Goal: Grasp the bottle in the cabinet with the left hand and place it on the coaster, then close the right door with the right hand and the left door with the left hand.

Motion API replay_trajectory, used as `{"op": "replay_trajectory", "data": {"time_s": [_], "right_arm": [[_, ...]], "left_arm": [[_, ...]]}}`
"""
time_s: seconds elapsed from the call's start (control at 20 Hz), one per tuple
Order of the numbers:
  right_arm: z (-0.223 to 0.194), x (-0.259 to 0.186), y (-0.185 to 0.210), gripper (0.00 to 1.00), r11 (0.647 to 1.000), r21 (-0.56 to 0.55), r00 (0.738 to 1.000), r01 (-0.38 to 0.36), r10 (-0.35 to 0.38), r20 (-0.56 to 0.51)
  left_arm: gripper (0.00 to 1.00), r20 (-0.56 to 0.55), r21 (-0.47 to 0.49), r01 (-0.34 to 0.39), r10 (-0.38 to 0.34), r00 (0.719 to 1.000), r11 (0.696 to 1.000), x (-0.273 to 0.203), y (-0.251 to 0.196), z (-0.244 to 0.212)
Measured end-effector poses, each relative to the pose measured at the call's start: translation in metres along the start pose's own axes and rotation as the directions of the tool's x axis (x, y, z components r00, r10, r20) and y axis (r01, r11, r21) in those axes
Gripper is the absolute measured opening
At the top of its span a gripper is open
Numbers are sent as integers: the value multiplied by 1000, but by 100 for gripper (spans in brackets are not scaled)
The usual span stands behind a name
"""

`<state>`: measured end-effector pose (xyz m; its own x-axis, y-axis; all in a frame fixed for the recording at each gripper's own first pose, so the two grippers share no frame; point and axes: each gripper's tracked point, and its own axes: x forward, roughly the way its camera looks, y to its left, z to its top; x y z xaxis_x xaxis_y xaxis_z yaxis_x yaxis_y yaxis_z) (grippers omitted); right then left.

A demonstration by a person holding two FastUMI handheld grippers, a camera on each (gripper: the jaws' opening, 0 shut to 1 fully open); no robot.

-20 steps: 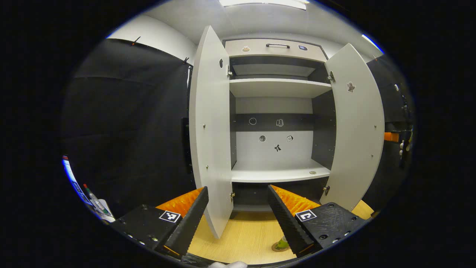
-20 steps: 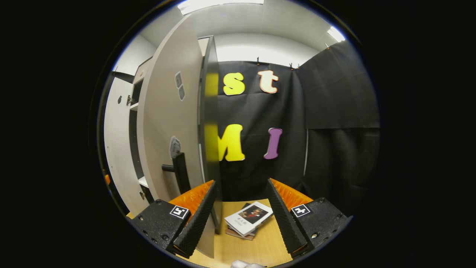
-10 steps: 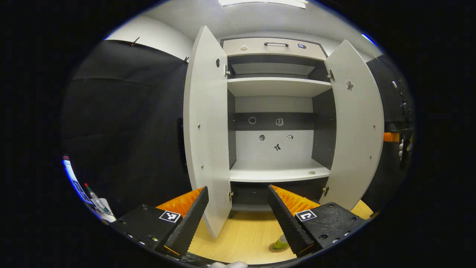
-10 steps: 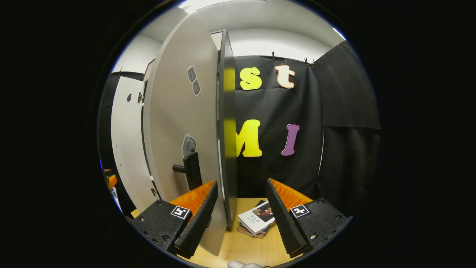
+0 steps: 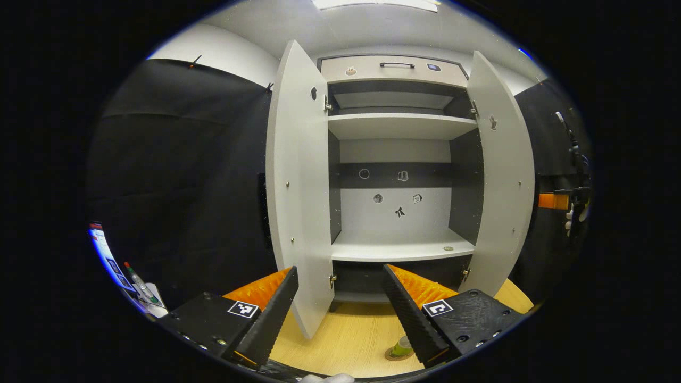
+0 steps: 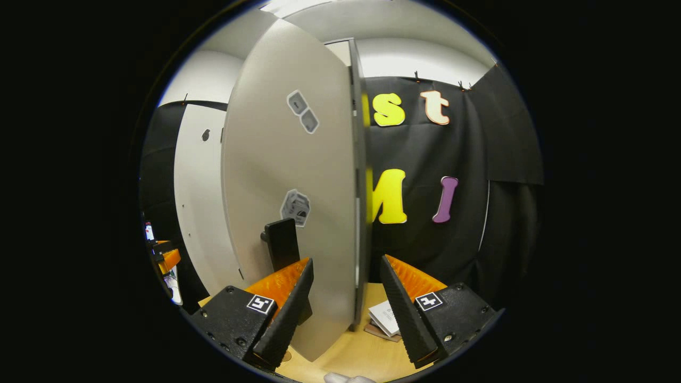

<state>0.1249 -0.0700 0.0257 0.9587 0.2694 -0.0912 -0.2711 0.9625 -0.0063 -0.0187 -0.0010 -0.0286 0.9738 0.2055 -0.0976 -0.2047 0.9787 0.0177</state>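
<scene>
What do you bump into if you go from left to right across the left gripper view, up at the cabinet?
Black cloth wall → left door → open cabinet shelves → right door → the other gripper, far off.

Black cloth walls (image 5: 181,175) surround a wooden table (image 5: 351,340) under ceiling lights (image 5: 378,4).

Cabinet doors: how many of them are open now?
2. The left door stands open beside the shelves, above the left gripper. The right door stands partly open; its edge lies between the right gripper fingers.
</scene>
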Motion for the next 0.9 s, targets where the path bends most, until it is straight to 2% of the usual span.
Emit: {"op": "replay_trajectory", "data": {"time_s": [0.5,0.9], "right_arm": [[7,28,59,79,994,-9,994,-108,109,30],[6,20,66,79,994,-31,994,-101,102,32]], "left_arm": [[96,1,19,-46,46,999,999,-10,16,-2],[96,3,10,-49,49,999,999,-4,30,-1]]}}
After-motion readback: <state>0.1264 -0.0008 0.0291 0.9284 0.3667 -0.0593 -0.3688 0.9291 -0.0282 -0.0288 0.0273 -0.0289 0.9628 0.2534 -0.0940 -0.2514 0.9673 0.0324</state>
